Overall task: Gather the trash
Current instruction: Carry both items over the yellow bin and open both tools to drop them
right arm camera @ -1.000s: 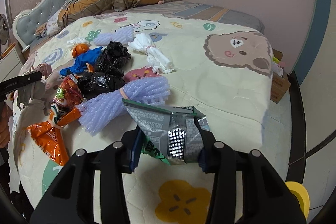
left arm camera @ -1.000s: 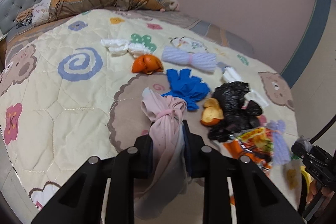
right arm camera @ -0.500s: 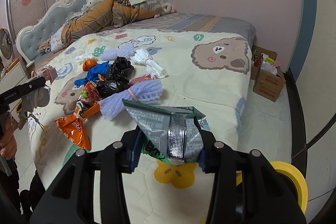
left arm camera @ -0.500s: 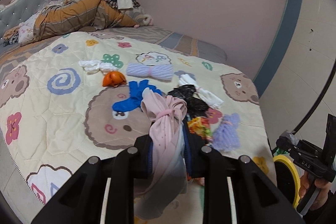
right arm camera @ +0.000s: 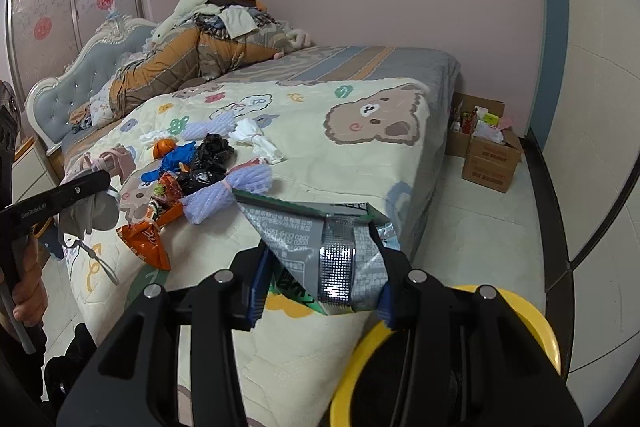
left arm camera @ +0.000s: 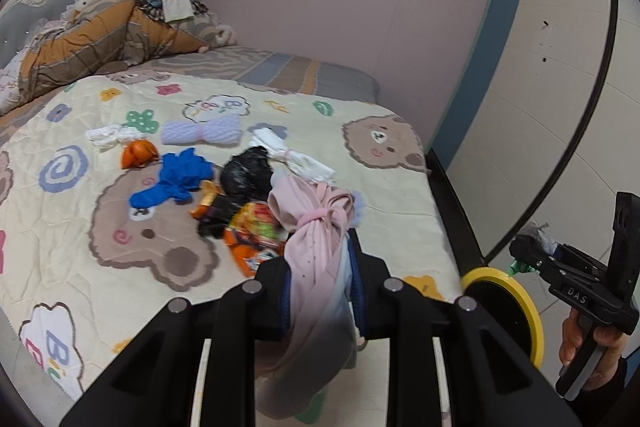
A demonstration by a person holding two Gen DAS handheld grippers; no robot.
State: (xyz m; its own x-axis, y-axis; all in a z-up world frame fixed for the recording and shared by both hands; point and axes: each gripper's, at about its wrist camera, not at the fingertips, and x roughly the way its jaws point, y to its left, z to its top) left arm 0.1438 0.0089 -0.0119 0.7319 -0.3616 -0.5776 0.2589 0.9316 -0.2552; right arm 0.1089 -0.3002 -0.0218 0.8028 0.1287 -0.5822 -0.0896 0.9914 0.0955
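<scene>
The left gripper [left arm camera: 320, 279] is clamping a pink knotted bundle [left arm camera: 316, 227], tied with a pink band and hanging limp between and below its fingers; the bundle is being held clear of the bed [left arm camera: 60, 227], just off its foot edge. The right gripper [right arm camera: 320, 279] is pinching a grey foil wrapper [right arm camera: 320, 239] with printed text and a shiny seam, the wrapper standing up between the closed pads; it too is being carried off the bed, beside the foot corner.

A bin with a yellow rim [right arm camera: 520, 311] is standing on the floor just beside that foot corner, directly under the right gripper; in the left wrist view the same bin [left arm camera: 532, 311] is showing beside the person's right hand [left arm camera: 592, 351].

Trash is lying in a loose cluster near the foot edge of the quilt: an orange snack bag [right arm camera: 146, 243] closest to the edge; a lilac foam net [right arm camera: 224, 193] just beside it; black plastic bags [right arm camera: 208, 159] touching the net; a blue glove [right arm camera: 172, 163] beside those; an orange peel [right arm camera: 164, 147], a white tied wad [right arm camera: 256, 141] and a second lilac net [right arm camera: 208, 127] farther in. Cardboard boxes [right arm camera: 488, 159] are sitting on the floor against the wall, well apart from the bin.
</scene>
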